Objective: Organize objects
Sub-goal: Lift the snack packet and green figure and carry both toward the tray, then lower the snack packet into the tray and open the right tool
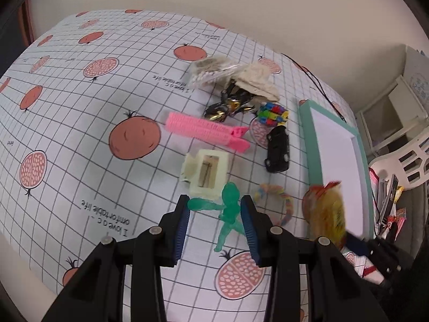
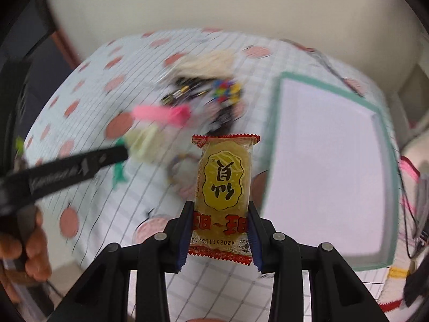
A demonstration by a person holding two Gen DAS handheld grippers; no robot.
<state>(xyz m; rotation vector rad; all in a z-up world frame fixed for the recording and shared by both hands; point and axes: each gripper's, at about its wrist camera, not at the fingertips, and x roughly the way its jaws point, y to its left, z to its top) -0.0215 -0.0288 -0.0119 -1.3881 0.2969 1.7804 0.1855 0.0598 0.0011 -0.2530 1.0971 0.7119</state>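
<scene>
My left gripper point(image 1: 215, 209) is open, its fingers on either side of a green toy figure point(image 1: 228, 212) that lies on the tablecloth. My right gripper point(image 2: 220, 220) is shut on a yellow snack packet point(image 2: 224, 187) with red crimped ends and holds it above the cloth, left of the green-rimmed white tray point(image 2: 321, 177). The packet shows blurred in the left wrist view point(image 1: 325, 212) beside the tray point(image 1: 335, 145). Other items lie on the cloth: a pink hair clip point(image 1: 206, 131), a cream sharpener-like block point(image 1: 207, 173), a black toy car point(image 1: 278, 149).
A pile at the back holds a cotton-swab bag point(image 1: 211, 72), a beige cloth point(image 1: 257, 80), a black-gold toy point(image 1: 230, 104) and a multicoloured block toy point(image 1: 273, 114). A pastel hair tie point(image 1: 276, 201) lies near the tray. A black cable point(image 1: 319, 83) runs along the table's far edge. Clutter stands right of the table.
</scene>
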